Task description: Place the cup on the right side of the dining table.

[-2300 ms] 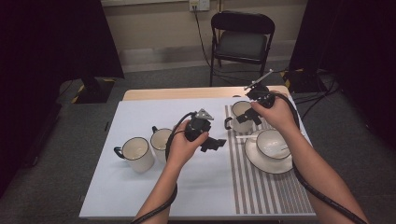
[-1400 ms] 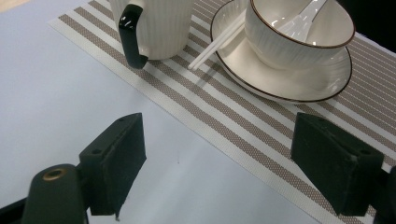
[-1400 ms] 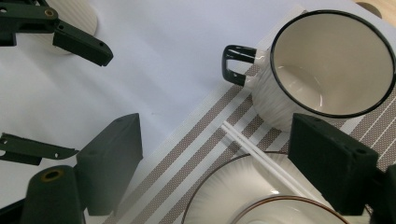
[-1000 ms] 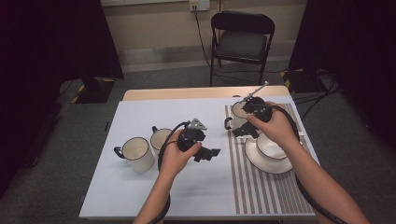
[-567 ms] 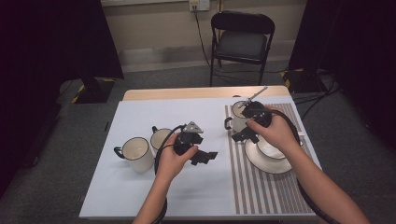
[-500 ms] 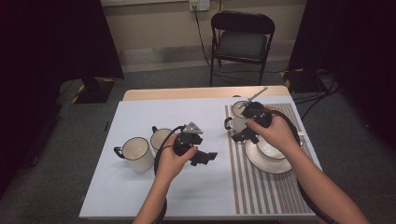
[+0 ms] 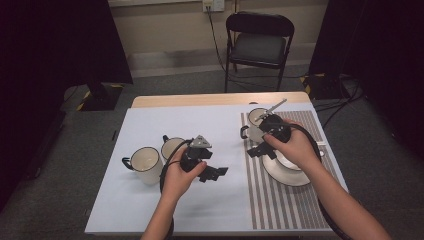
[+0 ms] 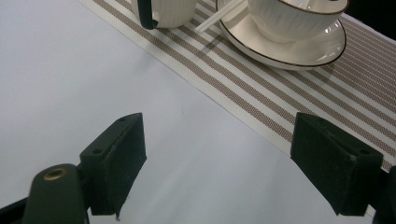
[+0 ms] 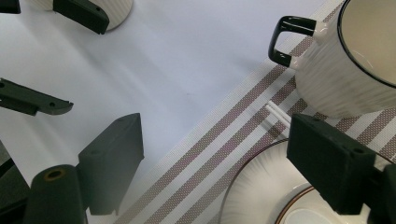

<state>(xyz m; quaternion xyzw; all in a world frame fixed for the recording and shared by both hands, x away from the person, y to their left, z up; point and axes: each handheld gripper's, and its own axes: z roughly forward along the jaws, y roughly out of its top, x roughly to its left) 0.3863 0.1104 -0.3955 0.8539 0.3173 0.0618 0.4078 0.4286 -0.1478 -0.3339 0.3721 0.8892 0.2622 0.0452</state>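
My left gripper (image 7: 213,173) hovers open over the white table cover, just right of two cream mugs (image 7: 145,164) (image 7: 171,146). In the left gripper view the left gripper (image 8: 219,158) has its jaws wide apart with nothing between them, facing a saucer (image 8: 299,51) that bears a cup (image 8: 294,14). My right gripper (image 7: 258,150) is open at the saucer's (image 7: 290,177) left rim, beside a third mug (image 7: 256,120) with a black handle. The right gripper view shows the right gripper (image 9: 215,154) above the striped mat (image 9: 219,154), the mug (image 9: 345,65) ahead and a white stick (image 9: 276,114) by the saucer (image 9: 252,196).
The striped mat (image 7: 280,205) covers the table's right part. A black folding chair (image 7: 260,45) stands beyond the far edge. Bare white cover (image 7: 200,210) lies at the front. The left gripper's jaws show at the top left of the right gripper view.
Both grippers have come nearer to the person. The right one moved from above the far mug down to the saucer's left rim. The left one dropped toward the front.
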